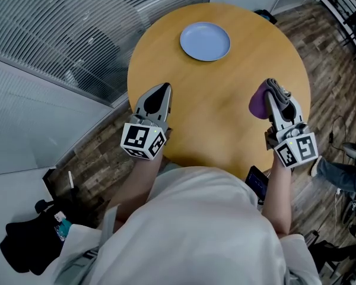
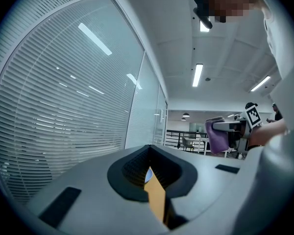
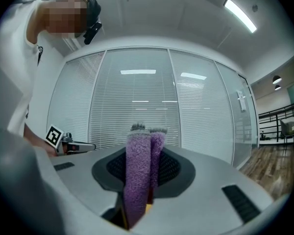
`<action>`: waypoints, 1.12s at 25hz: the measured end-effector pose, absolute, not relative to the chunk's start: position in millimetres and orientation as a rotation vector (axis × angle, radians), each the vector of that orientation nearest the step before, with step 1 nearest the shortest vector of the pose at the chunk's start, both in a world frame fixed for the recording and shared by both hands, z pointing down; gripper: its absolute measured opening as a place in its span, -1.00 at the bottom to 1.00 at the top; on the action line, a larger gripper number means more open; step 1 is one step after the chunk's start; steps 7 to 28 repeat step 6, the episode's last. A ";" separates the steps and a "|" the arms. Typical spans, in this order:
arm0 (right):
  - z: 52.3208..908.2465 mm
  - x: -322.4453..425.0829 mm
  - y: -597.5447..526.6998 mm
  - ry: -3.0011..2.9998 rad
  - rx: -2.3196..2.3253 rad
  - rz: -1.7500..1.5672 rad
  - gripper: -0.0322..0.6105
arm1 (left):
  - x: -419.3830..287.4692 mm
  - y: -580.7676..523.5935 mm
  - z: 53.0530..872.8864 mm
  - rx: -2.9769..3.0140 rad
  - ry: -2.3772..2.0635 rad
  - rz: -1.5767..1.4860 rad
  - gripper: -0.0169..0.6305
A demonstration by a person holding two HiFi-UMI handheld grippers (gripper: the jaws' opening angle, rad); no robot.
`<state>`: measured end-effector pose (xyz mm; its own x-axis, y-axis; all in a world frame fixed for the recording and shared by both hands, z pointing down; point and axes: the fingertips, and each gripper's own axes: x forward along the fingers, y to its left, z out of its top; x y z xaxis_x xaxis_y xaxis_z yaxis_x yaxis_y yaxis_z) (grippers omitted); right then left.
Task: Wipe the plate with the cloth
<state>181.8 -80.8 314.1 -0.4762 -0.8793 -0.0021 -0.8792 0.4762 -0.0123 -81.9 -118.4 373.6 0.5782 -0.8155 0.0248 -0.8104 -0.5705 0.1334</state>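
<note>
Plate (image 1: 205, 41) lies on the far side of the round table (image 1: 225, 117), well apart from both grippers at the near edge. The left gripper (image 1: 164, 89) is at the left, and the right gripper (image 1: 277, 94) at the right carries a purple cloth (image 1: 259, 103). In the left gripper view the jaws are pressed together with nothing between them. In the right gripper view the jaws are clamped on the folded cloth.

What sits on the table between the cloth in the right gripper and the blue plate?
Nothing: in the head view only bare wooden table lies between the purple cloth, held in the right gripper, and the plate.
</note>
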 end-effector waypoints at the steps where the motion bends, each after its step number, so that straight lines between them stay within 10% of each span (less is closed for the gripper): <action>1: 314.4 181.8 -80.1 2.693 -1.604 -0.014 -0.57 | -81.8 -117.9 373.9 2.674 -1.384 -0.058 -0.91; 28: 315.9 177.8 -76.9 2.696 -1.606 -0.006 -0.57 | -85.1 -115.0 375.5 2.678 -1.383 -0.054 -0.91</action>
